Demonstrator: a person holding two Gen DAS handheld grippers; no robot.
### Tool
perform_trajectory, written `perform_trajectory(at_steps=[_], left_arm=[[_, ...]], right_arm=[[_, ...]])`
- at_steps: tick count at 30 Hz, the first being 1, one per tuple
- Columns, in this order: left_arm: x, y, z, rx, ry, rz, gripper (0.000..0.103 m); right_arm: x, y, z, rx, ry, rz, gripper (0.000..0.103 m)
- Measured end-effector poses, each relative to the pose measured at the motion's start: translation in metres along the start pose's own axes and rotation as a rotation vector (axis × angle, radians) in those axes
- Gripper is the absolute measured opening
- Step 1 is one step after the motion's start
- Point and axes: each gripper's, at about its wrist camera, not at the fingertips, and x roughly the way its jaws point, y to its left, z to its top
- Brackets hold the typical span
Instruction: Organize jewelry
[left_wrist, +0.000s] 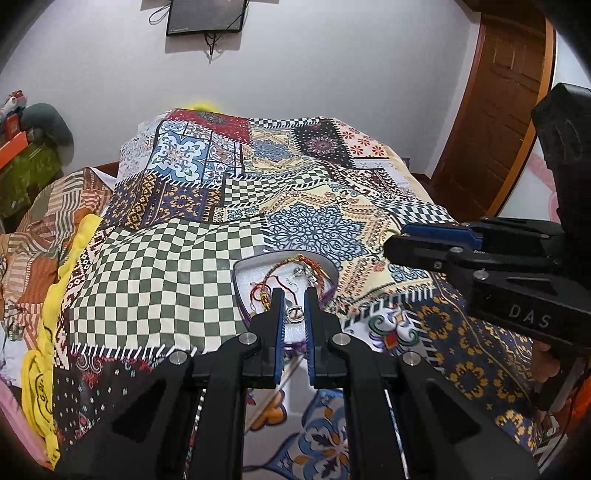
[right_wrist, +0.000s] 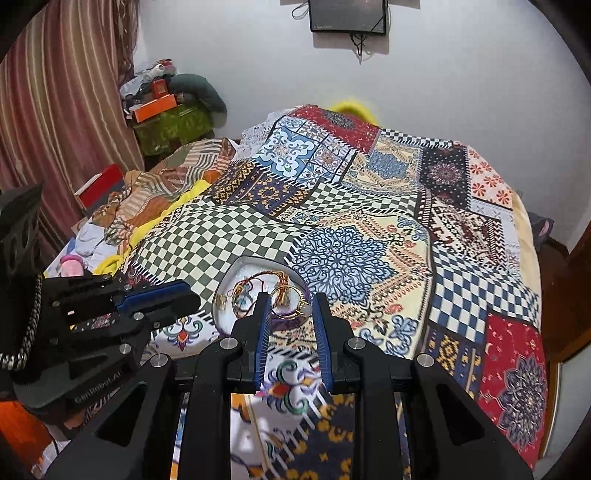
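Patchwork bedspread (left_wrist: 177, 266) covers the bed under both my grippers, a busy quilt print of green-and-cream checks, blue medallions and red panels.

Nearest me, in the left wrist view, my left gripper (left_wrist: 295, 295) hangs over the near end of the jewelry tray (left_wrist: 240, 275), its blue-lined fingers (left_wrist: 277, 314) drawn close with a narrow gap; a small silver ring (left_wrist: 294, 314) shows in that gap, but I cannot tell whether the pads touch it. My right gripper (right_wrist: 290, 301) hovers at the near right rim of the same tray, its fingers (right_wrist: 263, 317) spread wide and holding nothing.

The tray is a grey, rounded dish with a white lining, lying on the bedspread towards the near edge of the bed, where the checked patch meets the blue medallion (right_wrist: 340, 254). Its long axis runs away from me, the narrower end nearest. Inside lie tangled red and gold thread bracelets (right_wrist: 258, 284), a gold bangle (right_wrist: 286, 295) near the right rim and a small gold piece (right_wrist: 221, 301) at the left; a purple band (right_wrist: 288, 321) shows at the near rim.

Beyond, striped fabric (right_wrist: 177, 173) is heaped at the bed's left edge, a striped curtain (right_wrist: 62, 110) hangs further left, and on the pale far wall a dark screen (right_wrist: 347, 14) is mounted. A wooden door (left_wrist: 506, 110) stands to the right.
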Motion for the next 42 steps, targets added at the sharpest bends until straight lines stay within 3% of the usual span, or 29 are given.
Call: perform_trajectory(at_steps=[19, 32, 37, 42], left_arm=[[0.055, 0.011, 0.004, 0.008, 0.085, -0.025, 0.008], [0.054, 0.009, 0.001, 0.034, 0.101, -0.031, 0.008], [0.050, 0.011, 0.002, 0.018, 0.108, -0.030, 0.014], [0.037, 0.012, 0.004, -0.003, 0.088, -0.011, 0.017]], right_arm=[[0.057, 0.006, 0.023, -0.075, 0.128, 0.039, 0.020], [0.075, 0.007, 0.021, -0.058, 0.196, 0.048, 0.021], [0.066, 0.012, 0.023, -0.094, 0.158, -0.004, 0.037], [0.047, 0.013, 0.027, -0.093, 0.113, -0.029, 0.039]])
